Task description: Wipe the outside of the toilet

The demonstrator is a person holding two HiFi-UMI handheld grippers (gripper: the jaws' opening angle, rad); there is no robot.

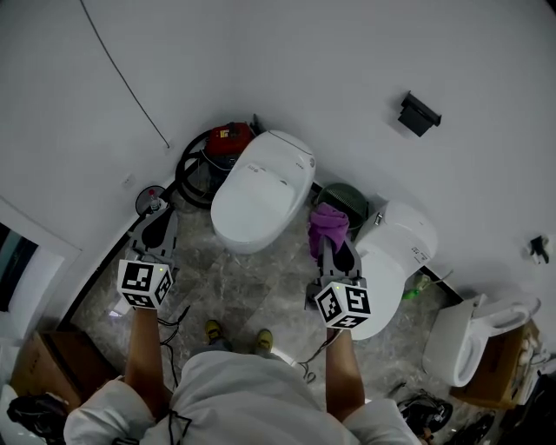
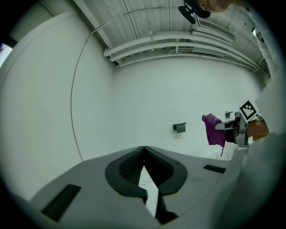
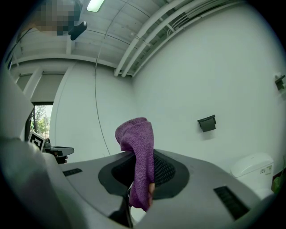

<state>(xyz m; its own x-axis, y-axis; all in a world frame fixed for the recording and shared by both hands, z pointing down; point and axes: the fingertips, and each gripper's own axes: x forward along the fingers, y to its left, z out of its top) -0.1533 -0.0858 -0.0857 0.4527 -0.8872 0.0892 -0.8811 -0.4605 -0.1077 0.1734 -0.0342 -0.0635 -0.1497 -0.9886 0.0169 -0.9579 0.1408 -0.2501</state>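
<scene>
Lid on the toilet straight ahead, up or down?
Down. In the head view the white lid lies flat, covering the whole top; no seat ring or opening shows.

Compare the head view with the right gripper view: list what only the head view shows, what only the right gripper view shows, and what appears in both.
Only the head view shows the white toilet between the grippers, lid closed, with a red machine beside it, the marbled floor and the person's shoes. Only the right gripper view shows the ceiling pipes, a ceiling light and a doorway. Both show the purple cloth clamped in the right gripper, and the black wall fitting.
</scene>
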